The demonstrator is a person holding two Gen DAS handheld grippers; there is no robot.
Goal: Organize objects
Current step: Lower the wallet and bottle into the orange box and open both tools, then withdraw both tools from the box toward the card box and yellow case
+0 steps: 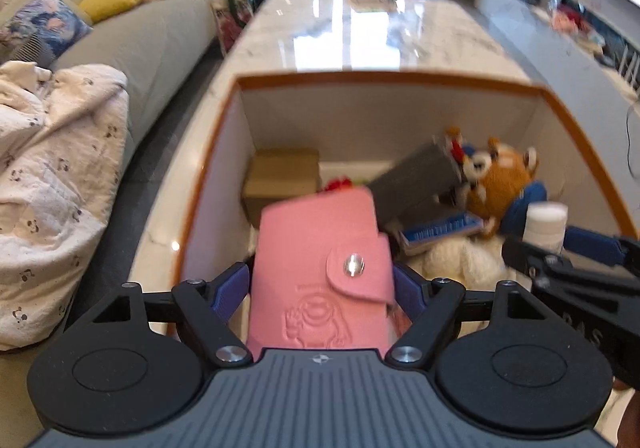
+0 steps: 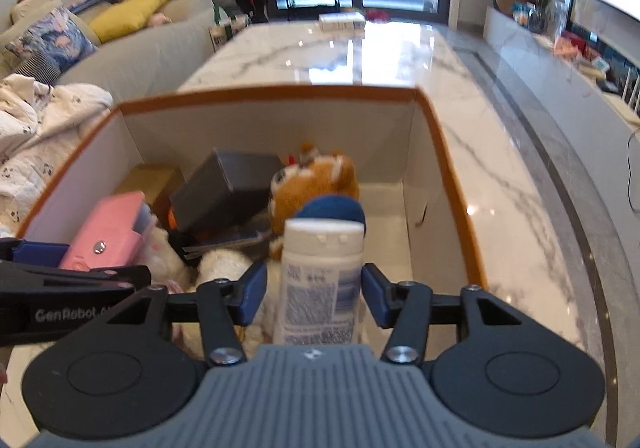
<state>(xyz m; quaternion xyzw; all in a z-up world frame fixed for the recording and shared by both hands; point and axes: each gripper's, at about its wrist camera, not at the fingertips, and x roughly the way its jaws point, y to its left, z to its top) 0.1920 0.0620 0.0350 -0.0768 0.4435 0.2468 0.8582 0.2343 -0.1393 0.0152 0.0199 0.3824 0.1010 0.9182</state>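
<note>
One orange-rimmed box [image 1: 400,81] is stood on the marble bench [image 2: 500,167] ahead of both claws. Above it, one pink wallet [image 1: 320,268] is clamped by the left claw [image 1: 320,288], and one white bottle [image 2: 320,276] by the right claw [image 2: 314,294], seemingly gripped, both narrowly parted.

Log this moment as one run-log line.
left gripper: shut on pink wallet | right gripper: shut on white bottle | both over open box
</note>
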